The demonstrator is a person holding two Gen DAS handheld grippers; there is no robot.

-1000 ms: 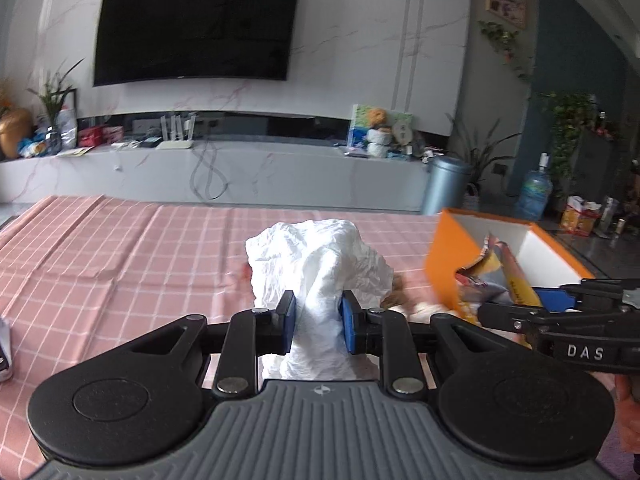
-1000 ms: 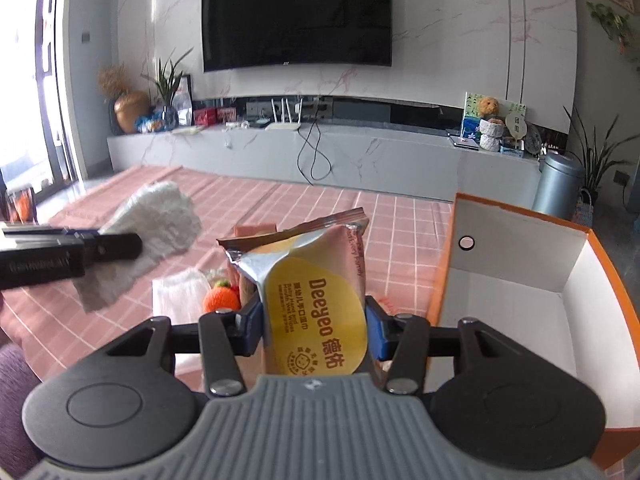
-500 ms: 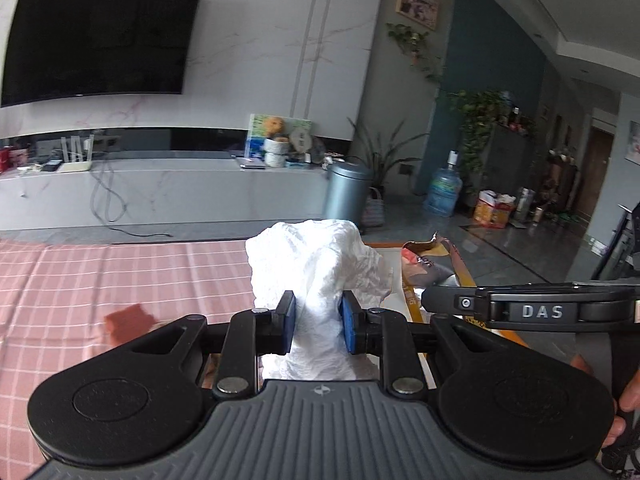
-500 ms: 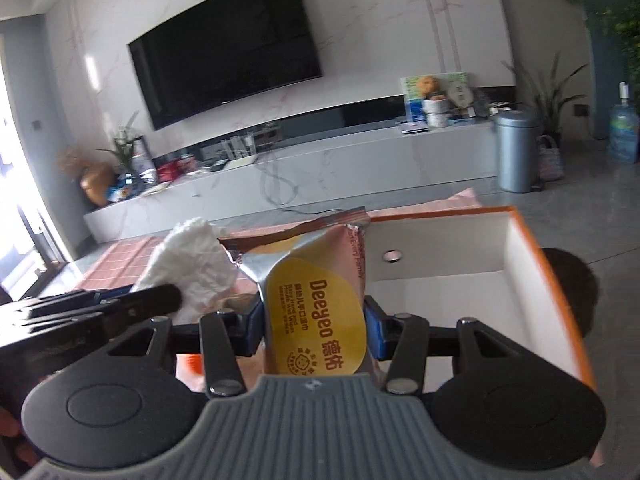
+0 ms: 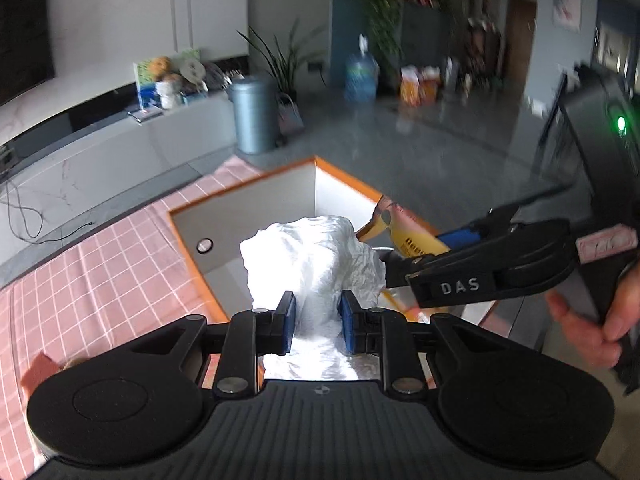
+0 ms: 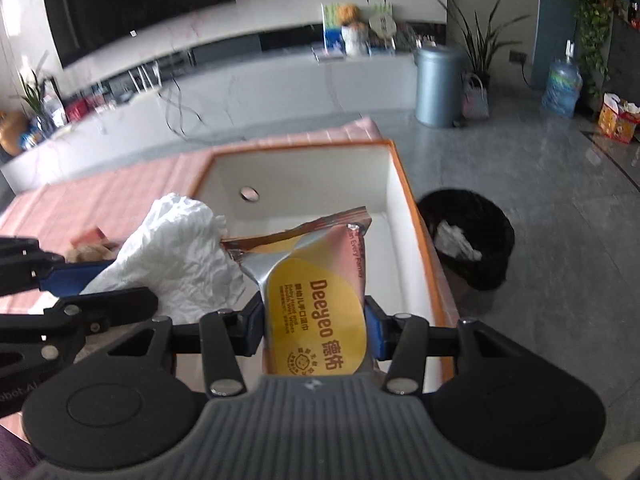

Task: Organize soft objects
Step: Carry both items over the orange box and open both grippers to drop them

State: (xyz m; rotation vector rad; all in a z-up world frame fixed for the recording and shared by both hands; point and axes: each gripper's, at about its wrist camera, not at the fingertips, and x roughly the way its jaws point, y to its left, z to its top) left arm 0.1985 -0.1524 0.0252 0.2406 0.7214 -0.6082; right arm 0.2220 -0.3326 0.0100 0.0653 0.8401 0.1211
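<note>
Between closed jaws, white cloth and wipes pack

The left gripper has its blue pads clamped tight. The right gripper is likewise clamped, reaching in from three o'clock in the left view, gripped by a bare hand.

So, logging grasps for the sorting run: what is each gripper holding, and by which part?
Left gripper pinches the crumpled white cloth at its lower middle. Right gripper clamps the Deeyeo wipes pack across its lower sides.
</note>
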